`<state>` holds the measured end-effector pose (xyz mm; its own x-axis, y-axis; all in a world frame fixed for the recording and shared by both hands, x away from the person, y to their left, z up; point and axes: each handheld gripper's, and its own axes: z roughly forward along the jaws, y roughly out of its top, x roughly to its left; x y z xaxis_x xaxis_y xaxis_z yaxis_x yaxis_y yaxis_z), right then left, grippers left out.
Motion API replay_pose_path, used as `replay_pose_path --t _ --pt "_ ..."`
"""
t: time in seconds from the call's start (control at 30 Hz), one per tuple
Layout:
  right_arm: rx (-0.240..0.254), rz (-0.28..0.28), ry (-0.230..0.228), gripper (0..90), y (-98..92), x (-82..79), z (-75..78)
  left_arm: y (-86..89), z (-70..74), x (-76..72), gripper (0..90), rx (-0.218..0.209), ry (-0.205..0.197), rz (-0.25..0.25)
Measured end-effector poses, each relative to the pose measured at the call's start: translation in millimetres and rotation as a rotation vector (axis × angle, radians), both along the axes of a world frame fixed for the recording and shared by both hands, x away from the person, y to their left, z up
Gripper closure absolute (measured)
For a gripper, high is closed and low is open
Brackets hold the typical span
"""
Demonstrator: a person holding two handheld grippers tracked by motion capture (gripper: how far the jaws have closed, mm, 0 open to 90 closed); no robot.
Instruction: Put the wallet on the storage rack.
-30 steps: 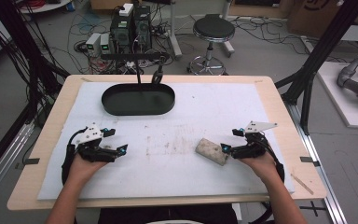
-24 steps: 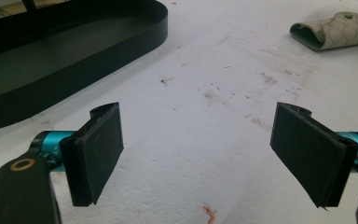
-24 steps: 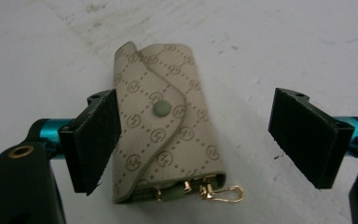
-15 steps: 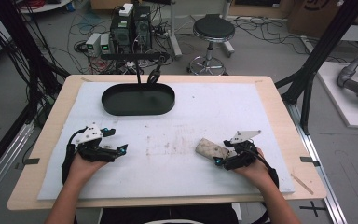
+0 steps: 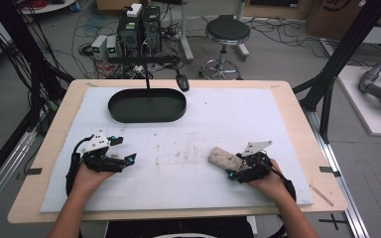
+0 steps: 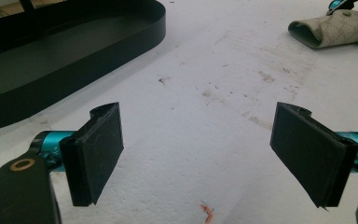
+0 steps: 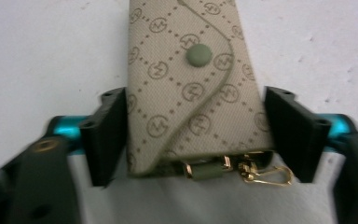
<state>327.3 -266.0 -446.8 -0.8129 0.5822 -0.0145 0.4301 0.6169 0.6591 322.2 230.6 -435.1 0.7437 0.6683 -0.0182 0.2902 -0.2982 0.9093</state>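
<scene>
A beige monogrammed key pouch (image 7: 193, 88) with a snap button and a gold clasp at its near end is being straddled by the right gripper (image 7: 193, 140), whose jaws have just been closing around it. In the right gripper view the left pad is seen touching the pouch's edge, while a narrow gap is being left at the right pad, so the pouch is judged to be between the jaws but not yet clamped. In the high view the pouch (image 5: 224, 158) is lying flat on the white mat (image 5: 198, 124), right of centre and well apart from the black oval tray (image 5: 147, 105) at the far side.

The left gripper (image 5: 121, 159) is being held over the mat's left part with its jaws spread wide and nothing between them.

The work is judged to be at an early stage: the reach is done and the grasp is being formed. Lifting the pouch and carrying it, probably to the tray, are left.
</scene>
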Motion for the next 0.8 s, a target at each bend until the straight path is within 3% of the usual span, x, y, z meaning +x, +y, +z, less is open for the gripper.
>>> replay_pose_path --t 0.03,0.2,0.37,0.5,0.8 --pt "0.002 -0.004 0.007 32.9 -2.2 0.5 1.8 0.3 0.3 -0.2 16.9 0.001 -0.002 0.000" --pt "-0.016 -0.004 -0.003 35.3 -0.7 0.8 6.2 0.8 0.6 -0.4 17.0 0.001 -0.001 0.001" --pt "0.010 -0.003 -0.016 35.6 -0.5 5.8 13.4 0.8 0.5 -0.5 17.0 0.005 0.001 -0.002" --pt "0.051 0.001 -0.035 35.9 1.8 14.6 30.4 0.9 0.8 -1.1 16.9 -0.002 0.002 -0.002" --pt "0.065 0.029 -0.067 35.8 20.2 39.6 65.5 2.9 2.6 -1.9 16.9 -0.007 -0.002 -0.001"
